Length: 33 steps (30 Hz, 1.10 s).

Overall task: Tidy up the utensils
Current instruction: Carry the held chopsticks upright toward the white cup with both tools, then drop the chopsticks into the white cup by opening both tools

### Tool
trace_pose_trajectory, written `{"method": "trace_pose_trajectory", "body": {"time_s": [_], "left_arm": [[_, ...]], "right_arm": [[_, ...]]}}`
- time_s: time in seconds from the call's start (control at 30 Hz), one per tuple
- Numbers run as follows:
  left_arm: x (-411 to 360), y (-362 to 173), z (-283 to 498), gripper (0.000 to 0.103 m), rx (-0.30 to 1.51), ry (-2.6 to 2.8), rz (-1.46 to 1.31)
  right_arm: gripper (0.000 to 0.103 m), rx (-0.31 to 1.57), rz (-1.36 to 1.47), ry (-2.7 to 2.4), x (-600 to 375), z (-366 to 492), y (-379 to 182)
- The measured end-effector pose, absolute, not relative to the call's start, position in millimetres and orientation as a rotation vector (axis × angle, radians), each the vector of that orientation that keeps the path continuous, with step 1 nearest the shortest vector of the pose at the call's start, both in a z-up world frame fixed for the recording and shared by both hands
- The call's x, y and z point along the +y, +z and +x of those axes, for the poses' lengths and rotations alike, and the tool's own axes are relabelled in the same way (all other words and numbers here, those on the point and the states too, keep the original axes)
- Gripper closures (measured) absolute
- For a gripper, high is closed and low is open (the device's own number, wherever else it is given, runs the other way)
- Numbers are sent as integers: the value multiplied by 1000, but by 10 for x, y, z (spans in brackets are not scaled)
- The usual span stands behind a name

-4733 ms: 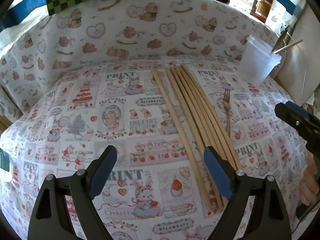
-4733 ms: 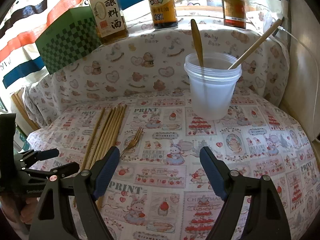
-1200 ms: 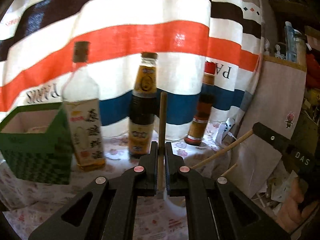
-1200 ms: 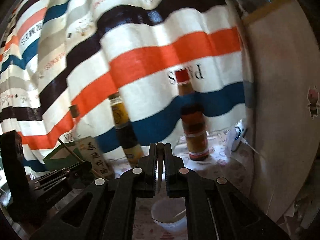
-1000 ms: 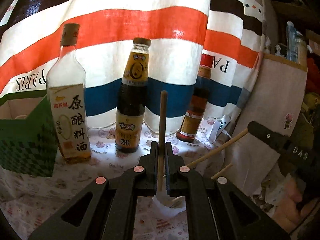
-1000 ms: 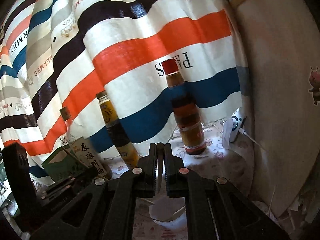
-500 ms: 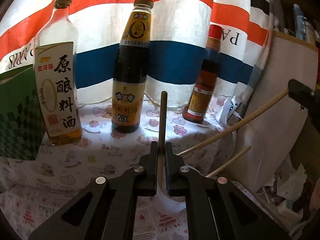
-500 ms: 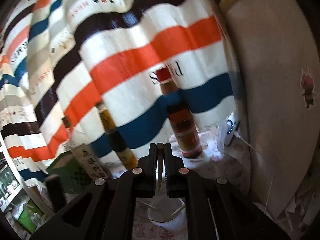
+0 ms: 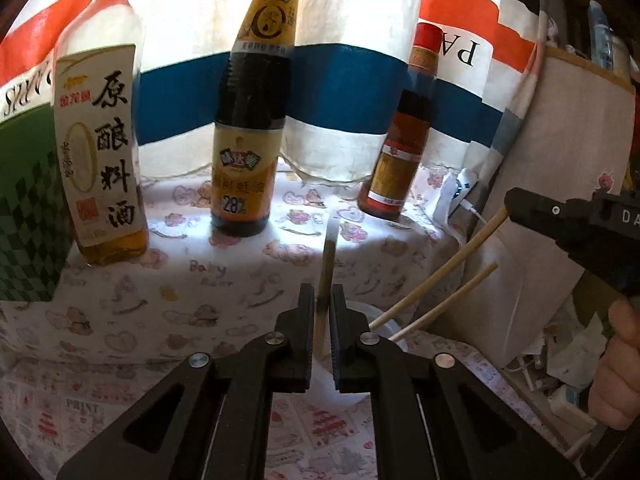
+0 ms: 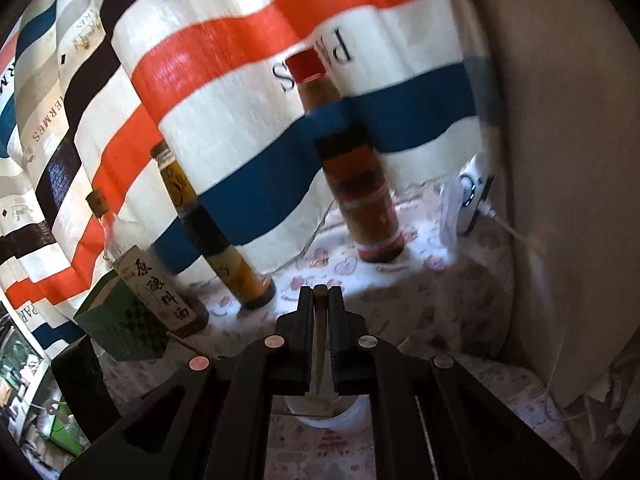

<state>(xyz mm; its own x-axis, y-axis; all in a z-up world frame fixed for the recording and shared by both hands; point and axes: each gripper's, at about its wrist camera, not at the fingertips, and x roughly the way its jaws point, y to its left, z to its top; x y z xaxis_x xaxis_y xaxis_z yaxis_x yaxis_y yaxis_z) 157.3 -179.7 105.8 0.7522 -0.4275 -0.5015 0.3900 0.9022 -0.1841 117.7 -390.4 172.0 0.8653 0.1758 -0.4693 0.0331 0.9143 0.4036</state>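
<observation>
My left gripper (image 9: 322, 300) is shut on a wooden chopstick (image 9: 327, 264) that stands upright between the jaws, its lower end over the clear plastic cup (image 9: 384, 320). Two more wooden sticks (image 9: 436, 280) lean out of the cup to the right. My right gripper (image 10: 320, 296) is shut on a thin utensil handle (image 10: 319, 344), probably the fork, held upright above the same cup (image 10: 340, 416). The right gripper's body also shows in the left wrist view (image 9: 572, 228) at the right edge.
Three sauce bottles stand on the cloth-covered ledge behind the cup: a pale wine bottle (image 9: 100, 152), a dark sauce bottle (image 9: 252, 120) and a red-capped bottle (image 9: 404, 140). A green checked box (image 9: 28, 216) is at the left. A beige wall panel (image 9: 560, 184) is at the right.
The left gripper has come lower and closer to the cup, and the chopstick has slid down between the jaws. The right gripper has shifted a little over the cup, still holding its utensil.
</observation>
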Motion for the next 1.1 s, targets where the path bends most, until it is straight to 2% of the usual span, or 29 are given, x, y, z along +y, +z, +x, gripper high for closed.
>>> {"method": "trace_pose_trajectory", "body": {"time_s": [0.07, 0.2, 0.27, 0.3, 0.33, 0.4, 0.7, 0.83, 0.93, 1.1], "left_arm": [[-1768, 1084, 1544, 97, 548, -447, -68], [-1640, 1208, 1391, 80, 474, -470, -72], [-1559, 1285, 1282, 68, 430, -465, -52], [-1513, 1326, 1222, 58, 410, -448, -41], [-1464, 1367, 1165, 50, 392, -429, -33], [-1360, 1438, 1077, 39, 365, -406, -33], [-888, 1617, 652, 22, 328, -260, 4], [-629, 1690, 383, 7, 300, -217, 29], [-432, 1706, 185, 2, 268, -186, 31], [-182, 1570, -74, 1, 273, -124, 29]], "right_arm": [[95, 536, 414, 81, -3904, 1233, 1669], [95, 572, 380, 83, -3849, 1321, 1601], [92, 571, 381, 103, -3824, 1313, 1607], [80, 569, 379, 117, -3811, 1306, 1614], [63, 564, 377, 124, -3802, 1296, 1626], [43, 517, 362, 117, -3773, 1229, 1681], [40, 438, 281, 156, -3499, 912, 1883], [39, 434, 212, 160, -3250, 740, 1898], [38, 441, 208, 167, -3124, 621, 1894], [37, 465, 173, 208, -2871, 342, 1840]]}}
